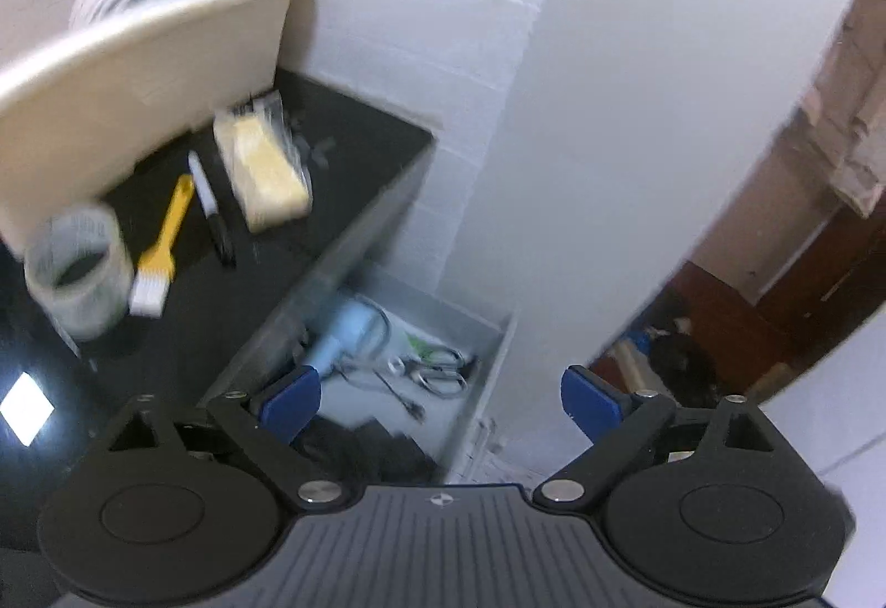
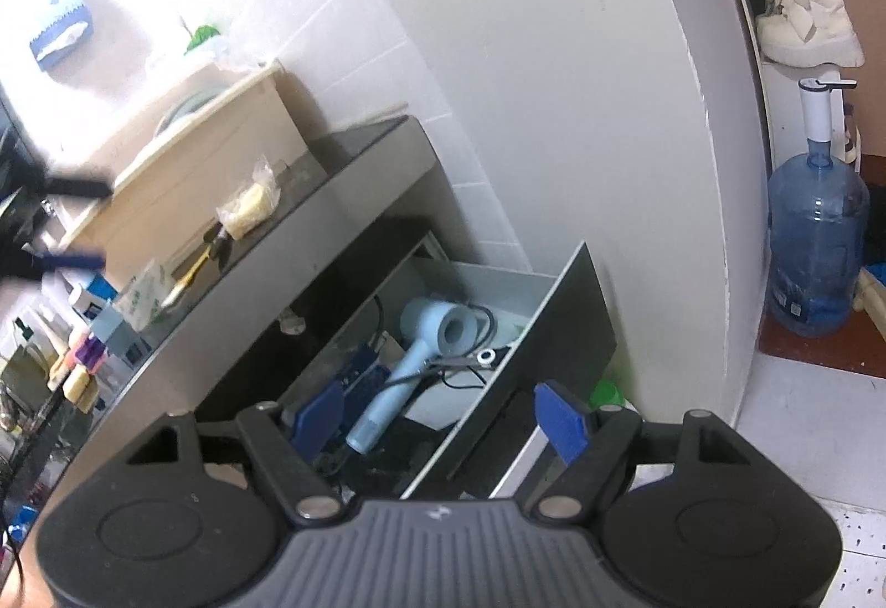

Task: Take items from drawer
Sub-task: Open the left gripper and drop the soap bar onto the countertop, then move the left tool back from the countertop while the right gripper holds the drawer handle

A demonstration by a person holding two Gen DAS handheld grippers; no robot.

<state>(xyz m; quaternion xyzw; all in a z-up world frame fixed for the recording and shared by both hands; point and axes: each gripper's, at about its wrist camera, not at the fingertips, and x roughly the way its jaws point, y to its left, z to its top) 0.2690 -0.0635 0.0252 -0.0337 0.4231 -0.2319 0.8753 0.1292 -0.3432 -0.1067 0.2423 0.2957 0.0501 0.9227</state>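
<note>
Both your grippers, left (image 1: pixel 440 400) and right (image 2: pixel 443 417), hover spread wide and empty above the open drawer (image 2: pixel 576 325). Inside it lie a pale blue hair dryer (image 2: pixel 426 353) and scissors (image 1: pixel 437 372) (blurred).

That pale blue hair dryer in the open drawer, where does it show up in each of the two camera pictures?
Left wrist view: the hair dryer lies low and left of centre, blurred, in the drawer, just above the left blue fingertip.
Right wrist view: the hair dryer sits near centre, nozzle up, handle slanting down-left.
Shared landmark: the yellow sponge on the black countertop above the drawer.
</note>
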